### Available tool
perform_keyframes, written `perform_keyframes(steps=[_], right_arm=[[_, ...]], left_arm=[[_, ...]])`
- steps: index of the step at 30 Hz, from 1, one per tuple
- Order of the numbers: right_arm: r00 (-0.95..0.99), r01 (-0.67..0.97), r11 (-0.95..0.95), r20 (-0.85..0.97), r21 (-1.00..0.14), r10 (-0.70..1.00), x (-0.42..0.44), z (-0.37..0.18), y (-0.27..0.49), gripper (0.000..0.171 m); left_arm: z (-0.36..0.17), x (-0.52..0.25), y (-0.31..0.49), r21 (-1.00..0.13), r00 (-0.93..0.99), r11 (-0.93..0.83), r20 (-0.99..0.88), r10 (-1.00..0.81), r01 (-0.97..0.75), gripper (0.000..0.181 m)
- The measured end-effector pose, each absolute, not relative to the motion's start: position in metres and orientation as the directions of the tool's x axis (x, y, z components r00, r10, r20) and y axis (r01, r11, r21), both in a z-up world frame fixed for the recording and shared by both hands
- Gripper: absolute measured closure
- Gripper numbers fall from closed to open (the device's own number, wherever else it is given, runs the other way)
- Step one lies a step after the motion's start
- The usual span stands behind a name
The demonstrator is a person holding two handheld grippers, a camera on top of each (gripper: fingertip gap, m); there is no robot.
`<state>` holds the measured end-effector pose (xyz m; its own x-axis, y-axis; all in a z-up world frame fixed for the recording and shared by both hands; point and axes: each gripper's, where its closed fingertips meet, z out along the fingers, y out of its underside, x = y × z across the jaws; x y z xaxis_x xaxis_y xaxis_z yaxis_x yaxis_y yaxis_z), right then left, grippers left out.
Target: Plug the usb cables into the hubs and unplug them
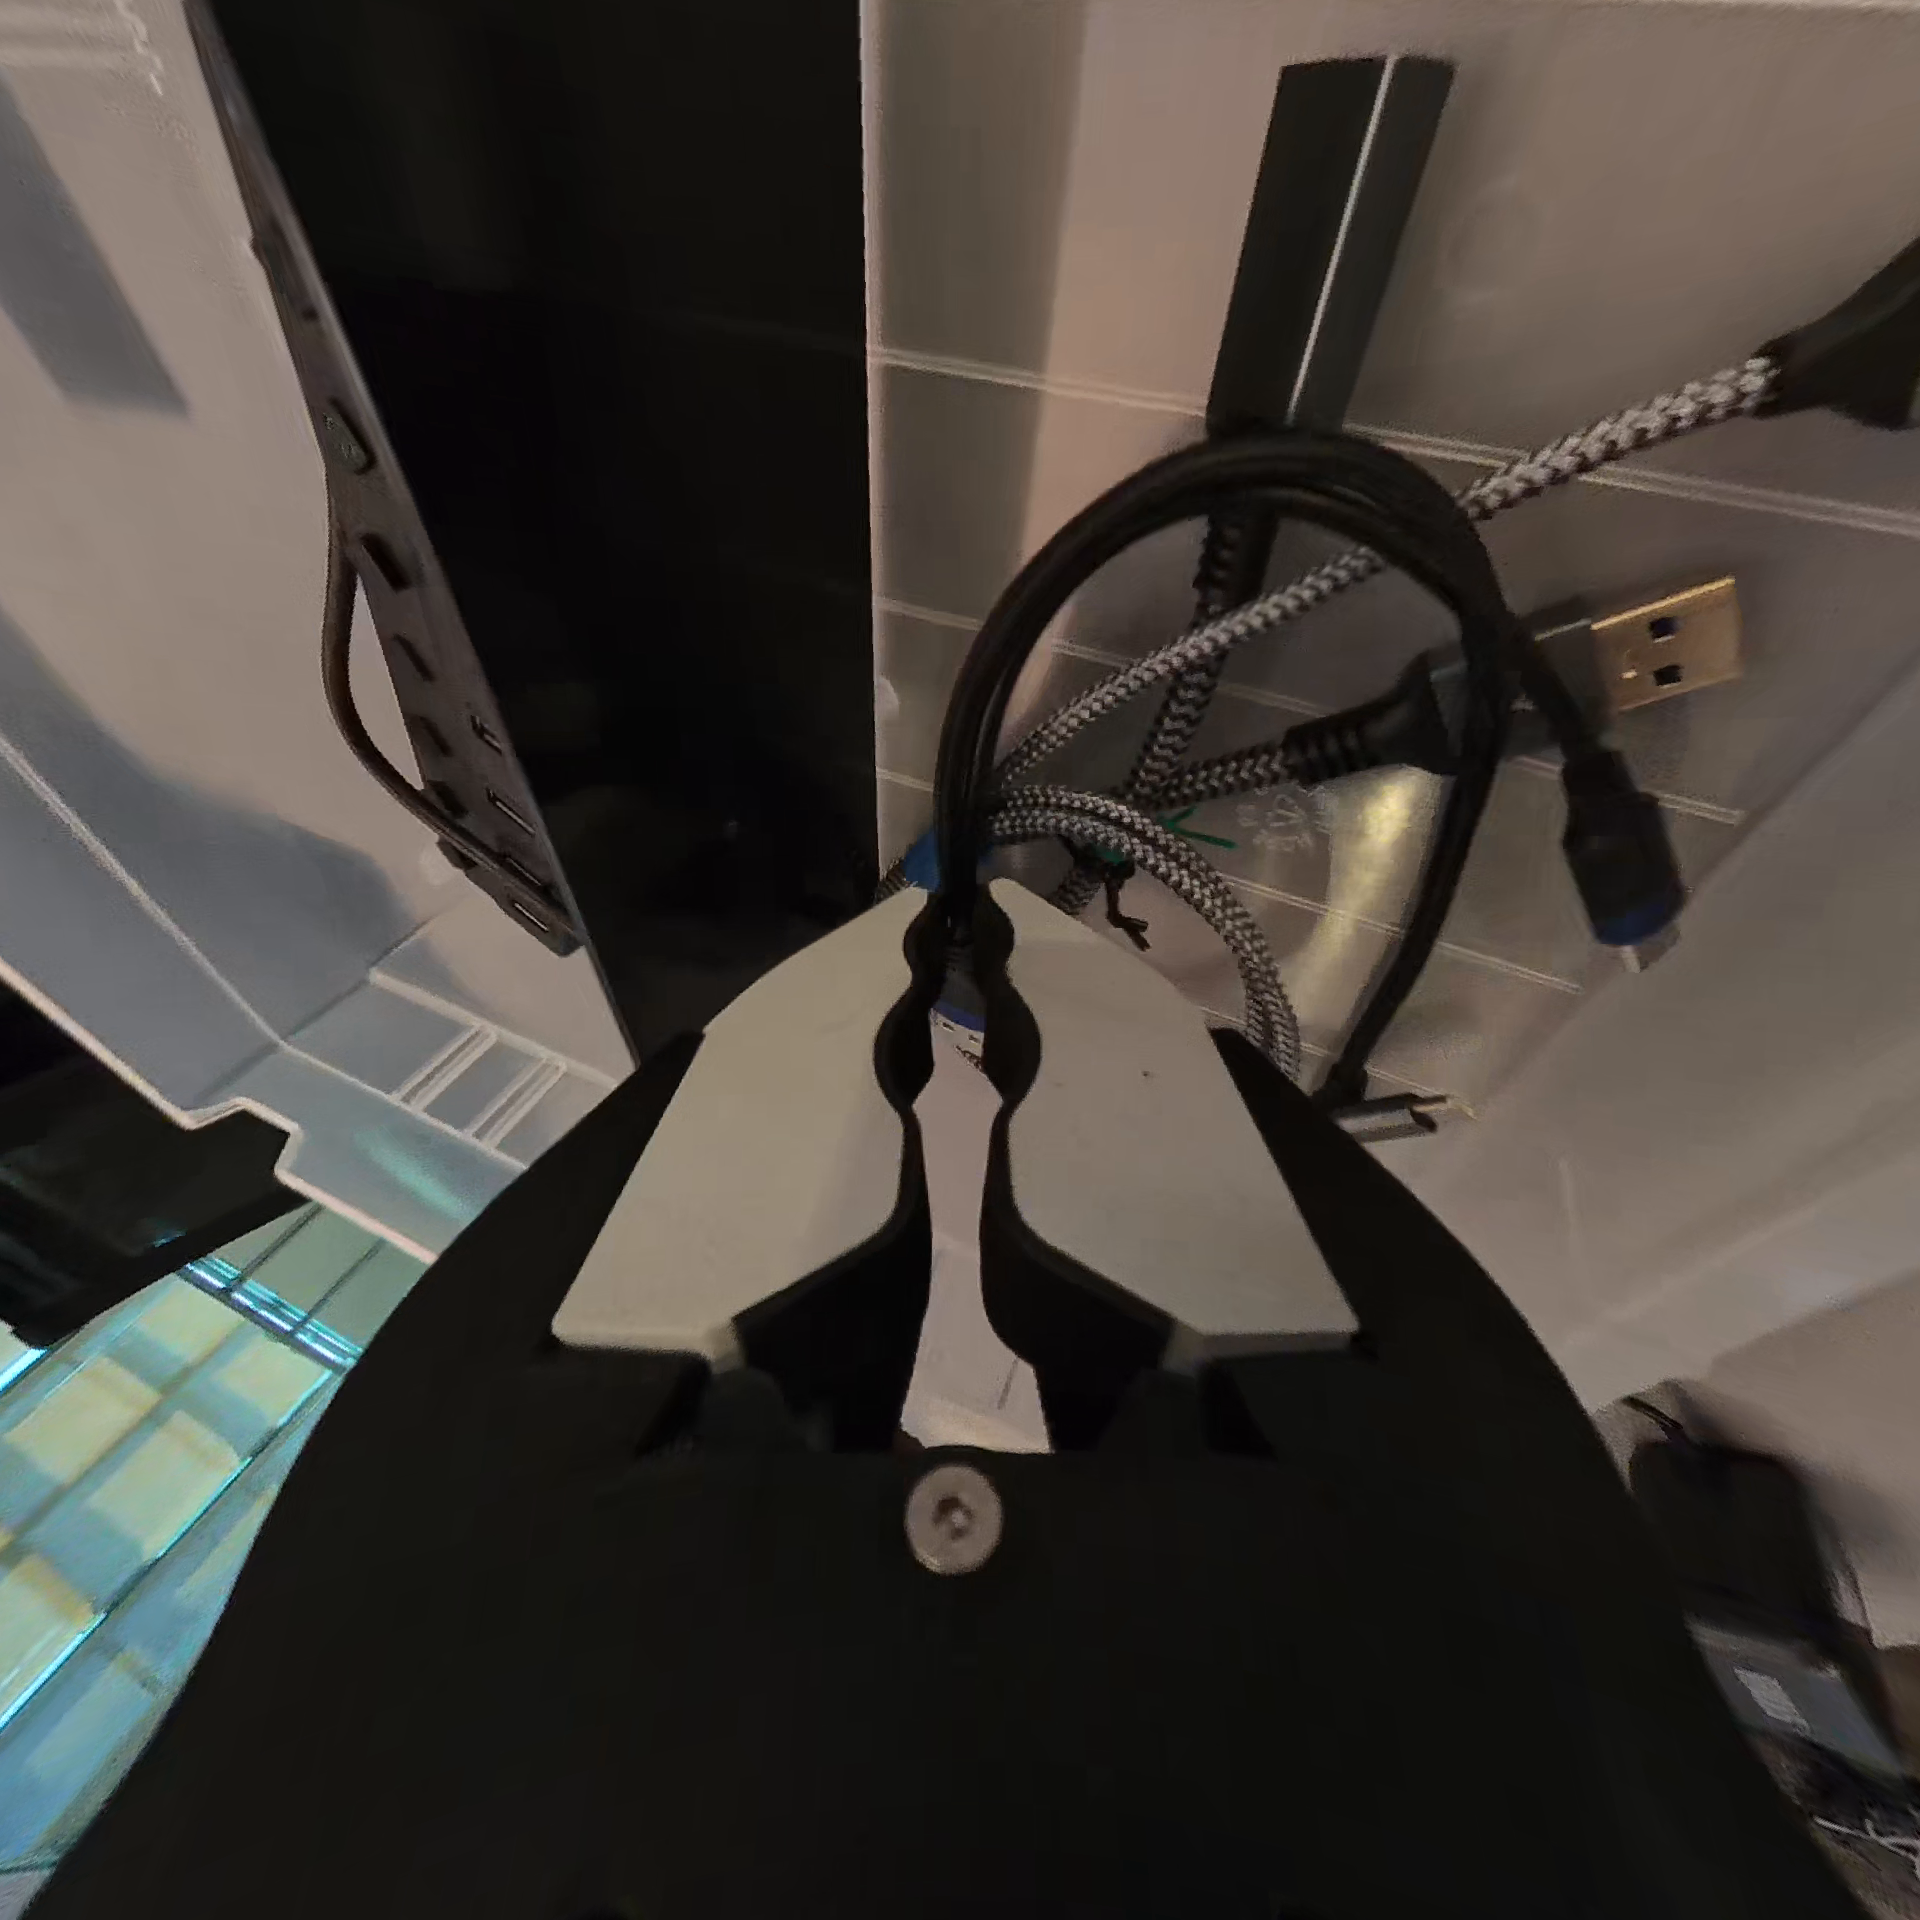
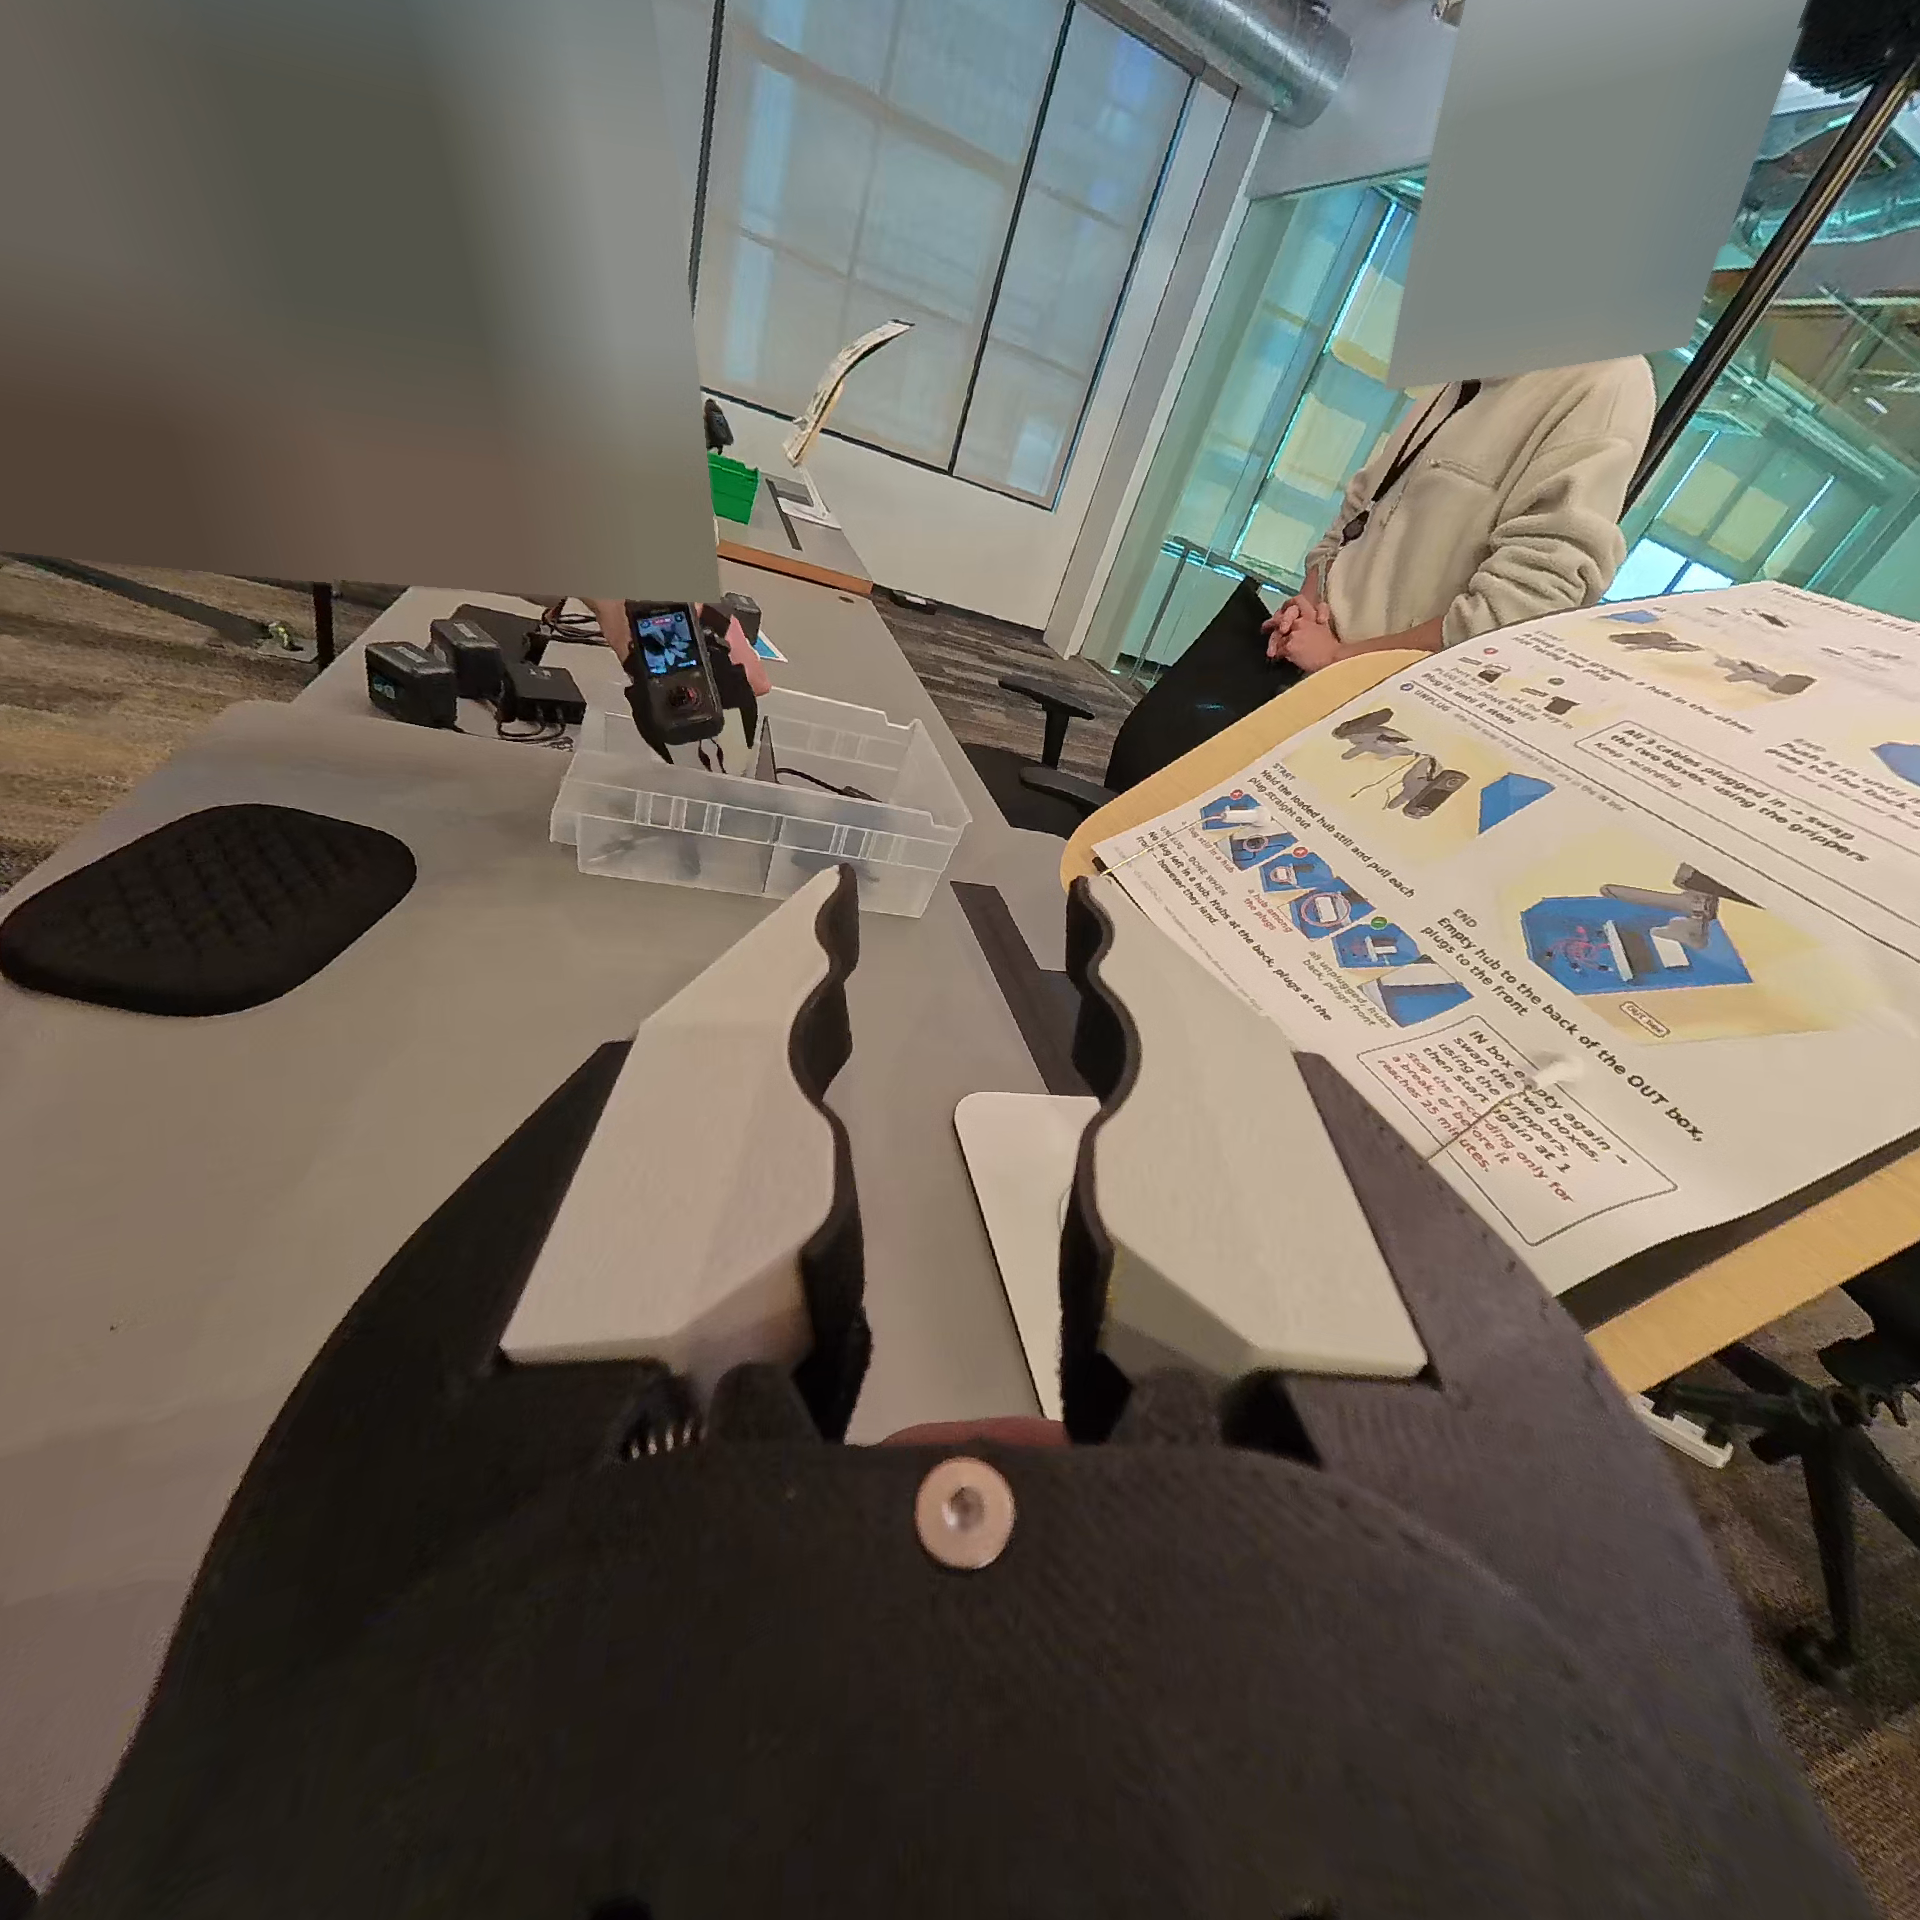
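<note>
Nearest in the left wrist view, the left gripper (image 1: 958, 935) is clenched on a bundle of cables (image 1: 1226, 644), its tips pinching black looped cords together with grey braided ones where they bunch. From that pinch the black loop arches up and over, a black plug with a blue ring (image 1: 1621, 883) hangs to the right, and a gold plug (image 1: 1662, 644) sticks out farther right. All of this sits in the right compartment of a clear plastic bin (image 1: 1143, 260), with a dark hub (image 1: 1320, 239) leaning against the far wall. The left compartment holds a long black hub (image 1: 436, 665) lying along the dark divider, its row of ports facing out. The likely trouble is that the grip spans several cords at once, so lifting could drag the whole tangle, snag the loop on a plug, or tip the leaning hub. In the right wrist view, the right gripper (image 2: 961, 914) hangs released and empty over the grey desk (image 2: 312, 1143), well apart from the bin (image 2: 758, 821) farther off, where the other gripper is reaching in. A black pad (image 2: 208, 904) lies to the left and an instruction sheet (image 2: 1558, 883) to the right.
</note>
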<state>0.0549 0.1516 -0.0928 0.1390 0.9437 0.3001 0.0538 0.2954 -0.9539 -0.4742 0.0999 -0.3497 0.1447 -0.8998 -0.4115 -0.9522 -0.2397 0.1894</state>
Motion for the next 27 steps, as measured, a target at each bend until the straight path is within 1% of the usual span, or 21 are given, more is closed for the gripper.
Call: perform_keyframes(steps=[3,8,11,18,23,25,27], right_arm=[[0.137,0.056,0.295,0.300,-0.954,0.944,0.054,-0.093,0.151,0.133],[0.136,0.052,0.299,0.303,-0.953,0.943,0.055,-0.092,0.150,0.133],[0.135,0.046,0.299,0.302,-0.953,0.944,0.056,-0.091,0.149,0.133],[0.132,0.043,0.301,0.304,-0.953,0.944,0.057,-0.090,0.148,0.133],[0.132,0.042,0.298,0.301,-0.954,0.944,0.058,-0.090,0.149,0.133],[0.131,0.043,0.296,0.299,-0.954,0.945,0.057,-0.091,0.149,0.133],[0.131,0.044,0.296,0.299,-0.954,0.945,0.057,-0.091,0.149,0.133]], left_arm=[[-0.344,-0.475,0.098,0.180,0.163,-0.256,-0.416,-0.895,-0.950,0.177],[-0.329,-0.476,0.096,0.059,0.286,-0.343,-0.431,-0.856,-0.938,0.177],[-0.325,-0.475,0.092,0.010,0.329,-0.366,-0.419,-0.846,-0.930,0.177],[-0.345,-0.486,0.084,0.062,0.339,-0.391,-0.385,-0.858,-0.918,0.177],[-0.340,-0.486,0.087,0.045,0.343,-0.395,-0.415,-0.843,-0.918,0.178],[-0.330,-0.486,0.091,0.014,0.359,-0.407,-0.446,-0.820,-0.913,0.178],[-0.315,-0.487,0.093,-0.045,0.405,-0.436,-0.466,-0.787,-0.899,0.178]])
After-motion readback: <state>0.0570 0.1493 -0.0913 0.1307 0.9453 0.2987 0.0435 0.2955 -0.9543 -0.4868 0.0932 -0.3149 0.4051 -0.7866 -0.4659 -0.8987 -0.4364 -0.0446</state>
